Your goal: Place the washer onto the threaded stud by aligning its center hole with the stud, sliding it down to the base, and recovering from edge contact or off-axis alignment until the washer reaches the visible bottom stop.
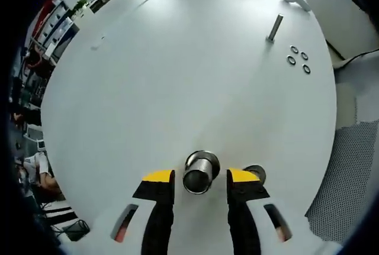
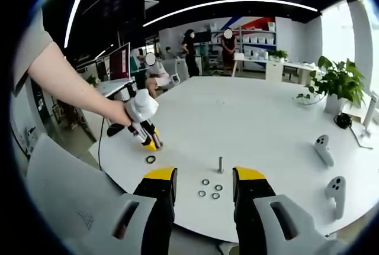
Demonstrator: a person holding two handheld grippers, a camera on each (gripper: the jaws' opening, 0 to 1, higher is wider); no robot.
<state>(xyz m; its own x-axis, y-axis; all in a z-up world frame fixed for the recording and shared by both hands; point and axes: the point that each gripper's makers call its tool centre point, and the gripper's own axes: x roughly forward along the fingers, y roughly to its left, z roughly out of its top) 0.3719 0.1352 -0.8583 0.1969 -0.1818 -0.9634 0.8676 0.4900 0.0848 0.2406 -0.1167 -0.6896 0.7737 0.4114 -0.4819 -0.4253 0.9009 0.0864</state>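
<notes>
Between parted left gripper [image 1: 201,179] tips, metal cylinder [image 1: 201,172] (upright), washers [image 1: 299,58] well apart

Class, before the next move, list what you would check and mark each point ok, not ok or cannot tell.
1. Stud upright on the table: ok.
2. Washers flat beside the stud, reachable: ok.
3. Right gripper holding a washer: not ok, jaws open, empty.
4. Left gripper away from the stud: ok.
5. Left jaws free: not ok, metal cylinder between them, ungripped.
</notes>
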